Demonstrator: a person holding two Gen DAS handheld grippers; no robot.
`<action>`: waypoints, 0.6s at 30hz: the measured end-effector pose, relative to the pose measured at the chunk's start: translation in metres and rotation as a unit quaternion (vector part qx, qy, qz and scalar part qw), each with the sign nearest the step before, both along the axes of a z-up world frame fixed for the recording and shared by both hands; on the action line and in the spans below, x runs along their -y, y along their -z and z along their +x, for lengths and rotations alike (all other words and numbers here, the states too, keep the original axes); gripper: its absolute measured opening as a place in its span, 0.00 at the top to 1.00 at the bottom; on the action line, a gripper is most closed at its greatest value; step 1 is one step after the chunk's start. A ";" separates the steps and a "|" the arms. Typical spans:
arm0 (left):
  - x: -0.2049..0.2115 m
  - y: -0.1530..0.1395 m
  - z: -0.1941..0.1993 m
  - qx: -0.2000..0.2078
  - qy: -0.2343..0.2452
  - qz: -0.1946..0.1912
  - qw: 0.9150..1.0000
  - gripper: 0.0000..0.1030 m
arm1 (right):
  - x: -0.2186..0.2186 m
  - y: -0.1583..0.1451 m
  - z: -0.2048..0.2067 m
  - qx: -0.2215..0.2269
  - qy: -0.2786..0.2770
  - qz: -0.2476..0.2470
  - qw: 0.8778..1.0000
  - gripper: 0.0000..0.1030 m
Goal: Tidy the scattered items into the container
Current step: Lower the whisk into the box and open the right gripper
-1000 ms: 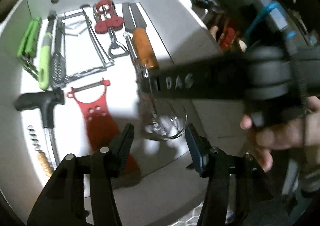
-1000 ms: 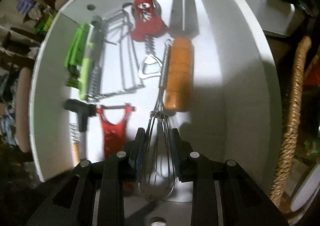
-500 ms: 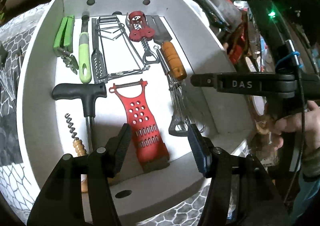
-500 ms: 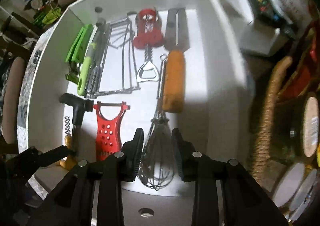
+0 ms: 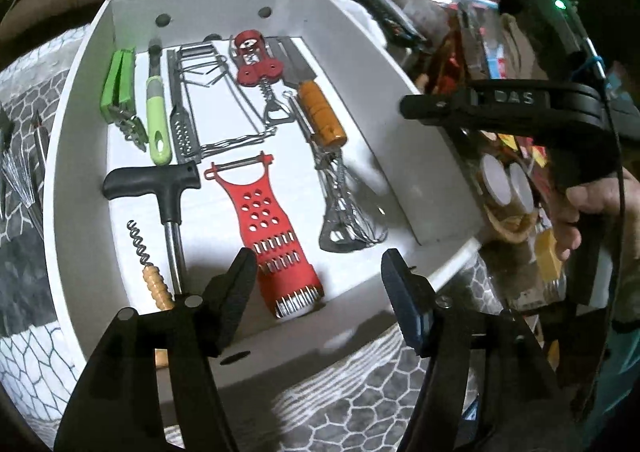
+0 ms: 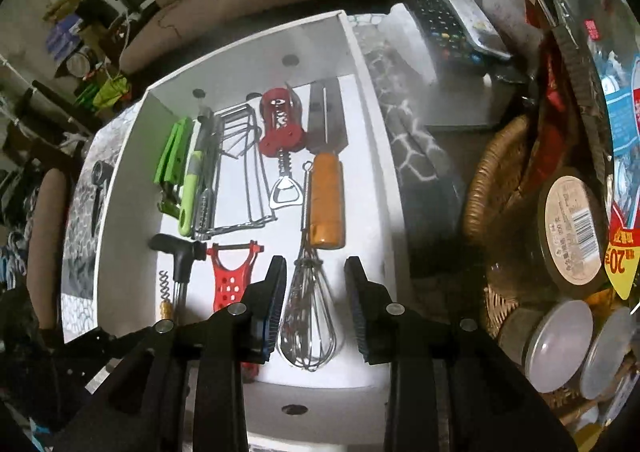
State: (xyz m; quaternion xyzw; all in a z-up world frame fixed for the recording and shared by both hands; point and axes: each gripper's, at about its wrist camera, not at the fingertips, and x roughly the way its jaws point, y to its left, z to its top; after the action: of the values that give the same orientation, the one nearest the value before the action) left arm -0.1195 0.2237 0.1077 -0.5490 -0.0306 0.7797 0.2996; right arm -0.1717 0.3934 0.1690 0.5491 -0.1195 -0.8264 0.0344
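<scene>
A white box (image 5: 416, 156) (image 6: 384, 188) holds kitchen tools. A wire whisk (image 5: 344, 208) (image 6: 306, 324) lies at its right side, beside an orange-handled spatula (image 5: 320, 116) (image 6: 326, 196). A red grater (image 5: 272, 236) (image 6: 230, 284), a black T-handle tool (image 5: 160, 184), a corkscrew (image 5: 146, 264), a red winged corkscrew (image 6: 280, 124) and green tools (image 5: 156, 124) lie in it too. My left gripper (image 5: 316, 292) is open and empty above the box's near wall. My right gripper (image 6: 316, 304) is open above the whisk, clear of it.
A wicker basket (image 6: 492, 180) with jars (image 6: 572, 228) and packets stands right of the box. A remote (image 6: 444, 20) lies behind it. Metal items (image 5: 20, 168) lie on the patterned cloth (image 5: 360, 404) left of the box.
My right gripper has opened, let the whisk go in the box and pulled back and up. My left gripper has drawn back from the box as well.
</scene>
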 end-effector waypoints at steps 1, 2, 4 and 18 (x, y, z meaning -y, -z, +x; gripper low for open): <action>-0.001 -0.002 0.003 -0.004 0.004 -0.003 1.000 0.40 | 0.003 0.002 0.001 -0.001 -0.005 -0.004 1.000 0.76; -0.002 -0.002 0.004 -0.007 0.007 -0.004 1.000 0.40 | 0.009 0.006 0.001 0.002 -0.012 -0.005 1.000 0.77; -0.002 -0.004 0.008 -0.012 0.014 -0.003 1.000 0.40 | 0.015 0.013 -0.002 0.006 -0.017 -0.006 1.000 0.77; 0.003 0.016 0.001 -0.008 0.027 0.003 1.000 0.40 | 0.028 0.069 -0.019 0.021 -0.043 0.053 0.997 0.95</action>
State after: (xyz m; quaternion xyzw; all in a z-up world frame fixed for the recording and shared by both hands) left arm -0.1185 0.2209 0.0921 -0.5426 -0.0160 0.7753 0.3228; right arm -0.1910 0.3655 0.0997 0.5725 -0.0527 -0.8173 0.0387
